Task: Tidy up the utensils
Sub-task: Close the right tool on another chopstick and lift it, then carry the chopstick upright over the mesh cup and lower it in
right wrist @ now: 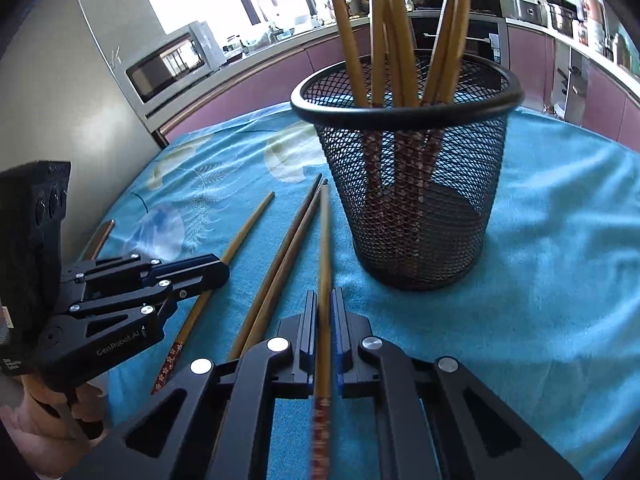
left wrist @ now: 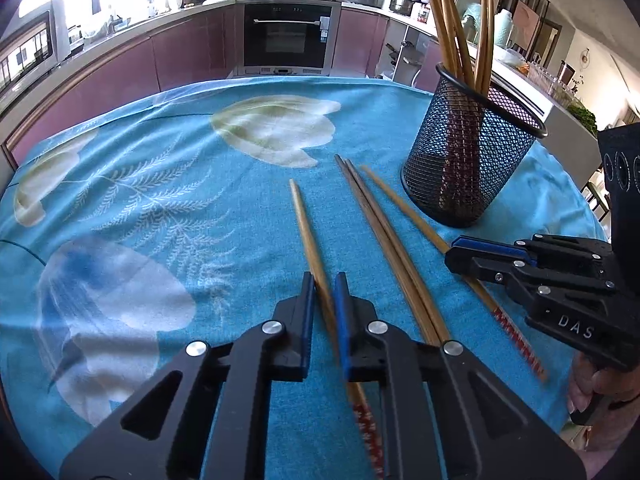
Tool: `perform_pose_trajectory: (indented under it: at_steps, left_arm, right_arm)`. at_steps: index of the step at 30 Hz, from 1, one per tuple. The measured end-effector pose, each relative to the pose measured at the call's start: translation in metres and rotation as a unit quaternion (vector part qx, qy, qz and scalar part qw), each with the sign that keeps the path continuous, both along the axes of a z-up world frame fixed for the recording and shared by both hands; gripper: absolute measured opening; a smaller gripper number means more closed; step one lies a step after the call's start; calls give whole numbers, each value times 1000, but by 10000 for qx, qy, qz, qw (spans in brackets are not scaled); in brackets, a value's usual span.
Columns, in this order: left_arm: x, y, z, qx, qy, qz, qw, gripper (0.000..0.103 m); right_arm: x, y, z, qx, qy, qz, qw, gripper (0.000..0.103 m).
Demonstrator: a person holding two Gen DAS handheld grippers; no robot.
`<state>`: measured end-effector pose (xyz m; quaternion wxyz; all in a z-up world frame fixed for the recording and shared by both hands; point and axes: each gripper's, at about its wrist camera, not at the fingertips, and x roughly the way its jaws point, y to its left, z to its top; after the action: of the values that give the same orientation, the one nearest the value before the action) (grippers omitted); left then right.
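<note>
A black mesh cup [left wrist: 474, 148] [right wrist: 412, 176] stands on the blue tablecloth and holds several upright wooden chopsticks [right wrist: 384, 32]. My left gripper [left wrist: 322, 280] is shut on one chopstick [left wrist: 306, 220] that lies low over the cloth. My right gripper [right wrist: 324, 298] is shut on another chopstick [right wrist: 324, 240], its tip pointing toward the cup's left side. It shows in the left wrist view [left wrist: 460, 254], to the right. Two darker chopsticks [left wrist: 376, 220] [right wrist: 280, 256] lie side by side between the grippers.
The round table [left wrist: 160, 152] is covered with a blue floral cloth. Beyond it stand purple kitchen cabinets, an oven [left wrist: 286, 40] and a microwave [right wrist: 172, 64]. The left gripper shows at the left of the right wrist view [right wrist: 216, 270].
</note>
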<state>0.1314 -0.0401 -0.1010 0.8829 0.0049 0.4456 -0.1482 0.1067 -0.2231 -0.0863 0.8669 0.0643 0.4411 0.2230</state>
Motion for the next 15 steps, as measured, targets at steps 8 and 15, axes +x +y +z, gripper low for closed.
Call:
perform_pose_trajectory:
  at_steps: [8,15]
  left_arm:
    - [-14,-5,9,-140,-79,-218,9996,8]
    - [-18,-15,3,-111,-2,-452,9989,8]
  right_arm:
    - [-13,1,11,154,-125,292,9994,6]
    - [-17,14,8,-121,-88,585,9982,6]
